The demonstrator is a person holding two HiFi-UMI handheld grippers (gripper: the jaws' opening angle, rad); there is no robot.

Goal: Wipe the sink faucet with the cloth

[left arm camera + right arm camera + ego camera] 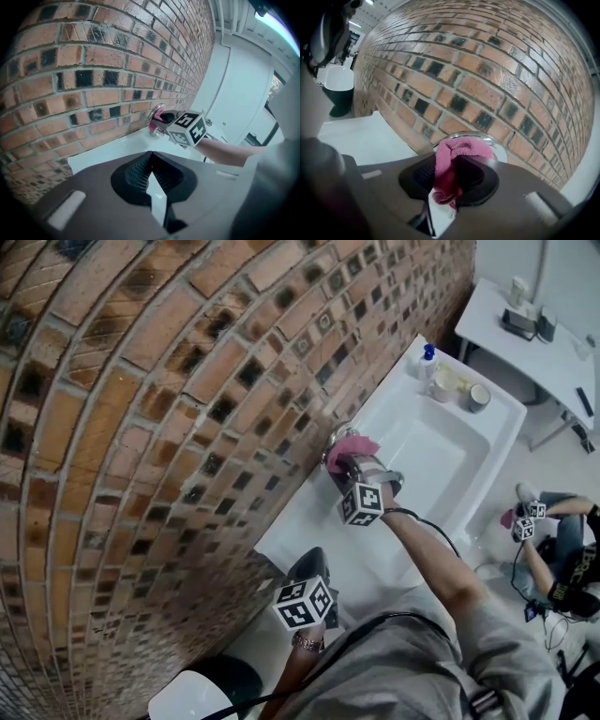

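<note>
The right gripper (449, 171), jaws closed on the pink cloth (459, 149), presses it to the chrome faucet (499, 145) by the brick wall (464, 70), where a snag could tug it free; the left gripper (150, 164) sits closed, empty.

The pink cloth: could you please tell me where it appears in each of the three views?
Head view: pink cloth at centre, beside the brick wall, in the right tool.
Left gripper view: small, just above centre, held by the right tool.
Right gripper view: lower centre, clamped between the jaws.
Shared landmark: the brick wall.
</note>
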